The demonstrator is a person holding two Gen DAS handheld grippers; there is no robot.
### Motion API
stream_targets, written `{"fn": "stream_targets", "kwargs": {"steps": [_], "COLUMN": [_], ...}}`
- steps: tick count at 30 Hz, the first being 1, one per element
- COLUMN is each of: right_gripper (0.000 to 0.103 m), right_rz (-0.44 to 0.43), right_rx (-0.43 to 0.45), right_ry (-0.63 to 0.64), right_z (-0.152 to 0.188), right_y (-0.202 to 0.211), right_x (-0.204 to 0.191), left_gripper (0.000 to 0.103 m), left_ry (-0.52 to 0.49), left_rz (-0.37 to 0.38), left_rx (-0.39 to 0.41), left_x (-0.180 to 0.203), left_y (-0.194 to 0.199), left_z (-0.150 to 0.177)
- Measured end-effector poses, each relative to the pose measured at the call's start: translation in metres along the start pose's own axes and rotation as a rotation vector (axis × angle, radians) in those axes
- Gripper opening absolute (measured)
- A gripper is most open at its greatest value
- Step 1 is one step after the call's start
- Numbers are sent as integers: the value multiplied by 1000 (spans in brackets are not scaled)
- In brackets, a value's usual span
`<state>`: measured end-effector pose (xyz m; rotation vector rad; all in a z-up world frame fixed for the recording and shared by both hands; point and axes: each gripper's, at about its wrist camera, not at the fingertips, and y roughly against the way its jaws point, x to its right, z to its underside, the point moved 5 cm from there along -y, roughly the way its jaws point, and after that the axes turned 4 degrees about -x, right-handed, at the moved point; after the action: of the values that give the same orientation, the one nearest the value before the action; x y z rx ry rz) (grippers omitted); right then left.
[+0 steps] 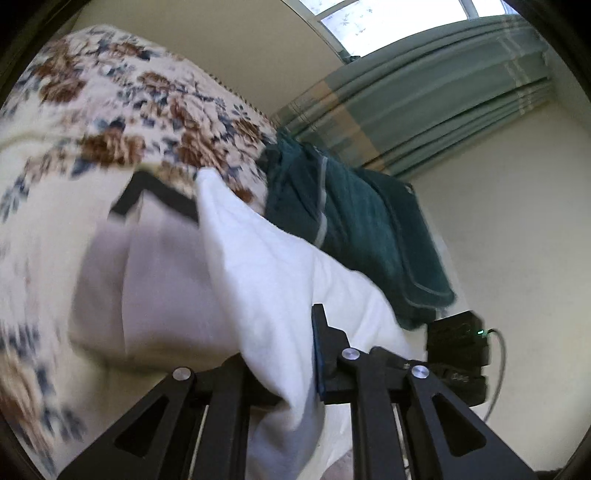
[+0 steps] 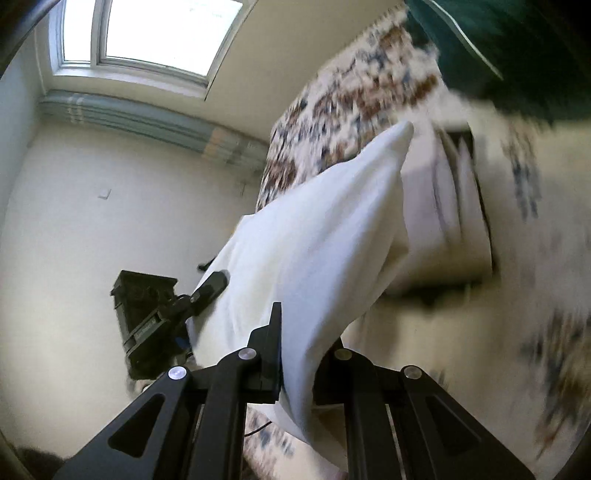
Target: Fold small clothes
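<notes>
A white garment [image 1: 273,273] hangs stretched between my two grippers above a floral bedspread [image 1: 122,96]. My left gripper [image 1: 284,373] is shut on one edge of it; the cloth runs between the fingers. My right gripper [image 2: 299,365] is shut on the other edge of the white garment [image 2: 314,236]. In the right wrist view the left gripper [image 2: 173,306] shows at the cloth's far edge. In the left wrist view the right gripper's body [image 1: 458,354] shows at the right. A folded pale garment with black trim [image 1: 155,258] lies on the bedspread below; it also shows in the right wrist view [image 2: 450,221].
A dark teal garment [image 1: 354,229] lies on the bedspread beyond the white one, and shows in the right wrist view [image 2: 498,44]. Green striped curtains [image 1: 424,99] and a window [image 2: 147,33] are behind. Cream walls surround the bed.
</notes>
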<state>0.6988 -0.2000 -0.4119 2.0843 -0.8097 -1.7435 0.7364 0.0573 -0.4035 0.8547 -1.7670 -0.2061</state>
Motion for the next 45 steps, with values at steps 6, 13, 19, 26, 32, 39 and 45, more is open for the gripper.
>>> {"fn": "stream_targets", "kwargs": {"steps": [6, 13, 19, 26, 32, 39, 45], "right_gripper": [11, 25, 67, 101, 102, 102, 102], "right_rz": [151, 342, 681, 1001, 1120, 1140, 1147], "right_rx": [-56, -143, -102, -21, 74, 165, 277], "right_ry": [-23, -6, 124, 164, 185, 210, 263], "right_z": [-58, -58, -28, 25, 75, 132, 192], "right_y": [-56, -70, -37, 4, 53, 120, 189], "right_x": [38, 54, 21, -11, -52, -114, -192], "left_gripper": [13, 42, 102, 103, 103, 103, 103], "left_ry": [23, -54, -155, -216, -210, -241, -279], "left_rz": [-159, -430, -649, -807, -820, -815, -809], "left_rx": [-140, -165, -32, 31, 49, 96, 169], "left_x": [-68, -67, -44, -9, 30, 94, 161], "left_y": [-66, -59, -18, 21, 51, 102, 159], "left_z": [-21, -9, 2, 41, 79, 120, 160]}}
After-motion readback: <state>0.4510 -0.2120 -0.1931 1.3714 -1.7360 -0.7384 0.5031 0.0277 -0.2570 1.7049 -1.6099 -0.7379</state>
